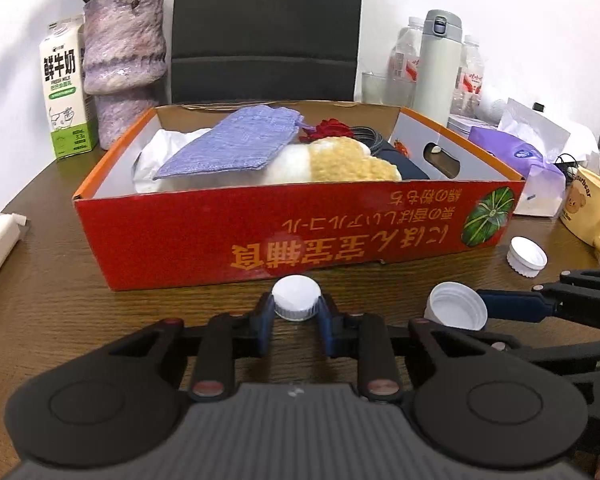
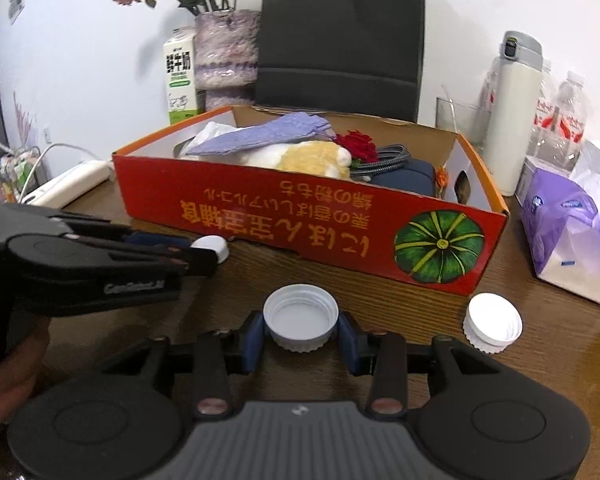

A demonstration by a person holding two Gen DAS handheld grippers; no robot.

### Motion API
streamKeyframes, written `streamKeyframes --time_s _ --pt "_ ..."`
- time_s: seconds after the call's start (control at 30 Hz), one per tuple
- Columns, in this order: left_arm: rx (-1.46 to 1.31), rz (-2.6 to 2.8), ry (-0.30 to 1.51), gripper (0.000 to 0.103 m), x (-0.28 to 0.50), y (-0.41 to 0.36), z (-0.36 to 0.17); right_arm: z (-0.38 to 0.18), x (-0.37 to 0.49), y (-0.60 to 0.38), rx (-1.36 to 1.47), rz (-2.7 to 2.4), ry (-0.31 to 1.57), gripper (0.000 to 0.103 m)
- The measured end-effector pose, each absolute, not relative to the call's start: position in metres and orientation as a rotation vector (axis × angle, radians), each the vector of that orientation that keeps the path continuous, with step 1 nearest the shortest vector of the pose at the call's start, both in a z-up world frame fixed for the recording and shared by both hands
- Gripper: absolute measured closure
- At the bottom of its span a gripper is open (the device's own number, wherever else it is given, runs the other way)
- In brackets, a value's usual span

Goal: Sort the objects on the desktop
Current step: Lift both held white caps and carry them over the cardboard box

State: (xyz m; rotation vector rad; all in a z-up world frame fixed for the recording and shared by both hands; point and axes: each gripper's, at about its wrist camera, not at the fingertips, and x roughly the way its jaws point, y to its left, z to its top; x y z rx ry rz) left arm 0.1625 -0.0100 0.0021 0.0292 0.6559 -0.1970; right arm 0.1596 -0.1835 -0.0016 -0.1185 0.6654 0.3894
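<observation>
My left gripper (image 1: 296,312) is shut on a small white bottle cap (image 1: 296,297), top side up, just in front of the red cardboard box (image 1: 284,236). My right gripper (image 2: 300,338) is shut on a larger white cap (image 2: 300,316) with its hollow side up; this cap also shows in the left wrist view (image 1: 456,311). A third white cap (image 2: 493,323) lies on the table to the right, also in the left wrist view (image 1: 526,257). The box holds a purple knit pouch (image 1: 236,144), a yellow-white plush (image 1: 340,162), a red flower (image 1: 330,126) and a cable.
Behind the box stand a purple vase (image 1: 124,64), a milk carton (image 1: 64,92), a dark chair (image 1: 266,32), a white thermos (image 1: 436,64) and water bottles. A purple tissue pack (image 2: 572,232) and yellow bear mug (image 1: 592,208) sit right. A power strip (image 2: 68,184) lies left.
</observation>
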Motion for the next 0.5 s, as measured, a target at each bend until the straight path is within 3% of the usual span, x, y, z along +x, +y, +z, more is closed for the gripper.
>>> streamKeyframes --time_s 0.5 --pt "0.001 -0.146 0.644 0.079 0.133 0.001 0.003 -0.002 0.159 -0.192 -0.066 0.365 0.656 0.064"
